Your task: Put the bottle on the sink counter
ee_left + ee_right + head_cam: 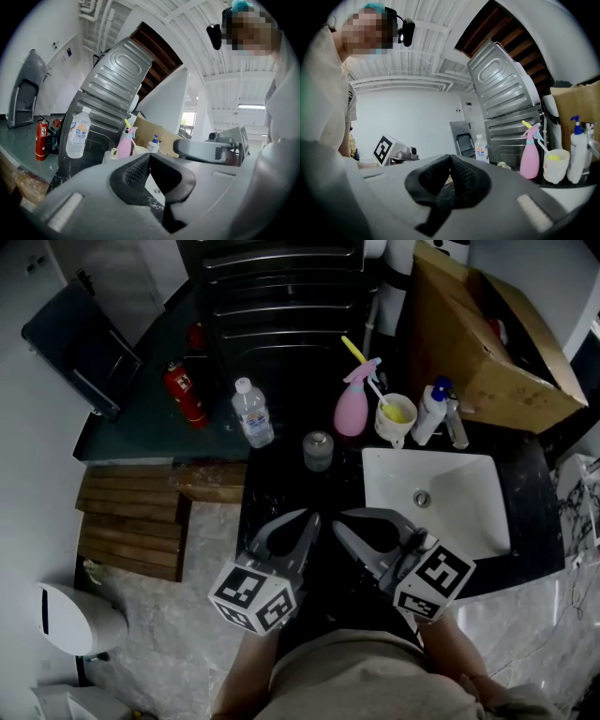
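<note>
While my left gripper (312, 516) and right gripper (339, 519) sit pinched, empty | water bottle (253, 414) upright on counter (281, 479) left of sink (473, 512).

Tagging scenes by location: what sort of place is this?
Probably a washroom or utility corner, perhaps in a workshop. There is a white sink set in a dark counter, a pink spray bottle behind it, and a red fire extinguisher on the side ledge.
</note>
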Demonstrator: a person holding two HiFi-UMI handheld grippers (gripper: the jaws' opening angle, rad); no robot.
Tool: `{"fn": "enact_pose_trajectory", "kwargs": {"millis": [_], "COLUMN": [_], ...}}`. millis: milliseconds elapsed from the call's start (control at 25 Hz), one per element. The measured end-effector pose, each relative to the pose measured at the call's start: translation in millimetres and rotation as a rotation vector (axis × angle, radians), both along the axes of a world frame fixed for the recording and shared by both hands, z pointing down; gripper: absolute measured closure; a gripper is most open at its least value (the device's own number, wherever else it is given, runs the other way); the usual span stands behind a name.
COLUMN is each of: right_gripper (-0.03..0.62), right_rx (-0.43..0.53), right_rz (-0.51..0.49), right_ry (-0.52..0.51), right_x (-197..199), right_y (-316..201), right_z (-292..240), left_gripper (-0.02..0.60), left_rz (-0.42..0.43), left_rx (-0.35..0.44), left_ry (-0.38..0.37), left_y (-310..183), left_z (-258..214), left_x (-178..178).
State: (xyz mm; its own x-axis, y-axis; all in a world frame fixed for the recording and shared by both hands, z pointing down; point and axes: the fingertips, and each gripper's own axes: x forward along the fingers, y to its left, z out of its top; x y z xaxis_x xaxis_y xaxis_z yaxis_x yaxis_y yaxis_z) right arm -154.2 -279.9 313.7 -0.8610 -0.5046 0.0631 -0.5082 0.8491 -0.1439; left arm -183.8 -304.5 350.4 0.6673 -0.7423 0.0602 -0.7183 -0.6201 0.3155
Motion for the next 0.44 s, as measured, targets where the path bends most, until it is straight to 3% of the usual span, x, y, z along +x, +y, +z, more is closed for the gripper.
{"fn": "enact_pose_trajectory", "kwargs": {"millis": [440], "right_gripper": [0.592], "right_rx": [-0.001], "right_rz": [0.003], "right_ry": [0.048], "right_x": [-1], "right_y": [3], "right_z": [7], "left_gripper": [0.575], "left_rz": [-0.044], "left_rx": [0.001], "left_ry": [-0.016], "left_y": [-8], "left_z": [2], "left_x": [-25]}}
